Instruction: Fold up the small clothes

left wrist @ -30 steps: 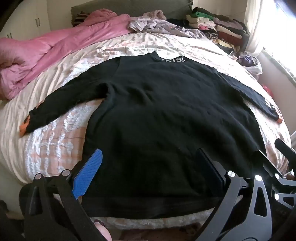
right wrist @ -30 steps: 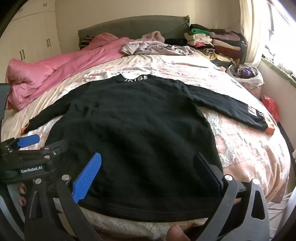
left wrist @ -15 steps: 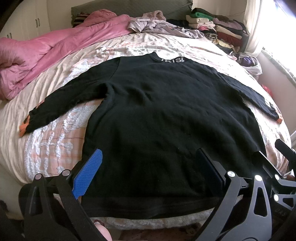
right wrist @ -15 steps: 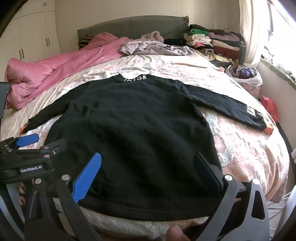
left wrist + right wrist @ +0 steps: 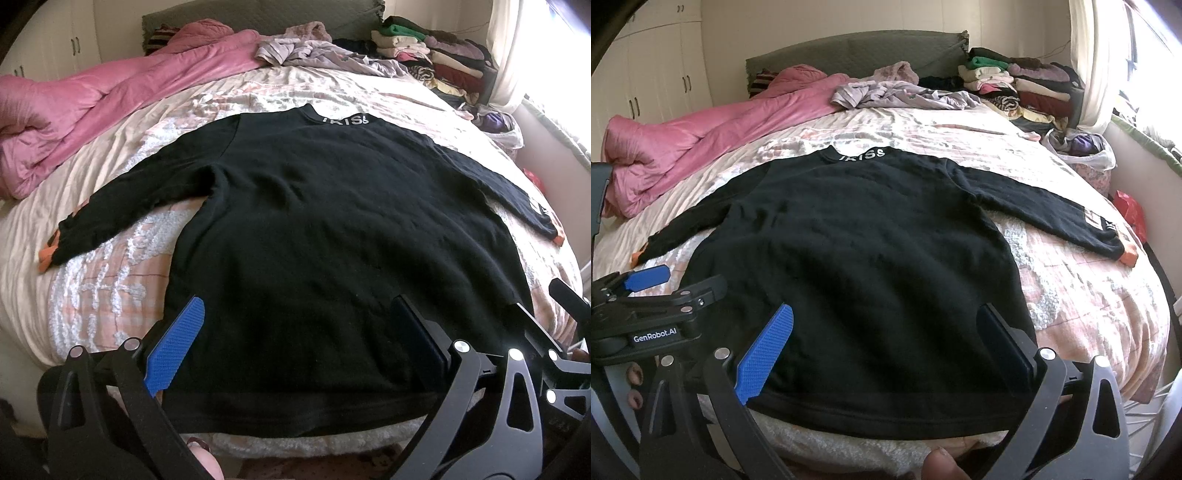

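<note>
The likeliest trouble is a poor bite at the hem: the black sweatshirt (image 5: 332, 229) is thick, and its bottom band hangs a little over the bed (image 5: 92, 302) edge, so a pinch there may catch only the top layer, and the body would then drag and wrinkle when lifted. A second risk is the long sleeves; both lie spread wide, and a fold begun from the hem without tucking them first could leave them trailing out of the stack. Each sleeve end shows an orange cuff (image 5: 1128, 254), the far ones from where the tools sit.

The left hand-held gripper (image 5: 295, 354) hangs with its jaws spread wide and nothing between them, just above the hem's left part; the sweatshirt stretches away ahead of it, collar farthest off. The right hand-held gripper (image 5: 882, 350) is likewise wide open and empty, poised over the hem's right part, with the garment's body directly in front and its right sleeve running off to the far right. The two tools sit close beside each other at the near bed edge. A pink duvet (image 5: 701, 136) lies bunched far ahead to the left.
</note>
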A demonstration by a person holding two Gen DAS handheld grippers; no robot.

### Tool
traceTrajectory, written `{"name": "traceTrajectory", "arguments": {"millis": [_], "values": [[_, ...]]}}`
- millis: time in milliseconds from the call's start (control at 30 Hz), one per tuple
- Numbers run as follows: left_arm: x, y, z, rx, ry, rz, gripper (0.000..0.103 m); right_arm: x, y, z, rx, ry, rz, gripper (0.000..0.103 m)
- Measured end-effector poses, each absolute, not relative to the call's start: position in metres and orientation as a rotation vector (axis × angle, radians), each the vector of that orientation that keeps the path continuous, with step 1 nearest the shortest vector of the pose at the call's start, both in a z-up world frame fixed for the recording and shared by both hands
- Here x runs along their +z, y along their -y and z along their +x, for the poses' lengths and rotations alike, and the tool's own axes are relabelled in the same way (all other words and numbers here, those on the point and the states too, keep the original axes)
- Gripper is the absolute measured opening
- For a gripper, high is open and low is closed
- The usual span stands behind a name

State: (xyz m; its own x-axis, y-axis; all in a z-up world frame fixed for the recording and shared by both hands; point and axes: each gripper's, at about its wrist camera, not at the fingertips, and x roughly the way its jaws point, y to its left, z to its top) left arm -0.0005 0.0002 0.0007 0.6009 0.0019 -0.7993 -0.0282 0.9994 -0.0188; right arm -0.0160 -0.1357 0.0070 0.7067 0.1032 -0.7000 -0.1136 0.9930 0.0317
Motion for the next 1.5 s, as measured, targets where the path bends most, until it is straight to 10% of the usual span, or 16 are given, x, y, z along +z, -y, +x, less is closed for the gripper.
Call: {"name": "traceTrajectory", "arguments": {"millis": [1500], "values": [[-0.004, -0.007, 0.019, 0.015, -0.941, -0.047, 0.095, 0.008, 0.154, 0.01, 0.078, -0.792, 0.031, 0.099]]}}
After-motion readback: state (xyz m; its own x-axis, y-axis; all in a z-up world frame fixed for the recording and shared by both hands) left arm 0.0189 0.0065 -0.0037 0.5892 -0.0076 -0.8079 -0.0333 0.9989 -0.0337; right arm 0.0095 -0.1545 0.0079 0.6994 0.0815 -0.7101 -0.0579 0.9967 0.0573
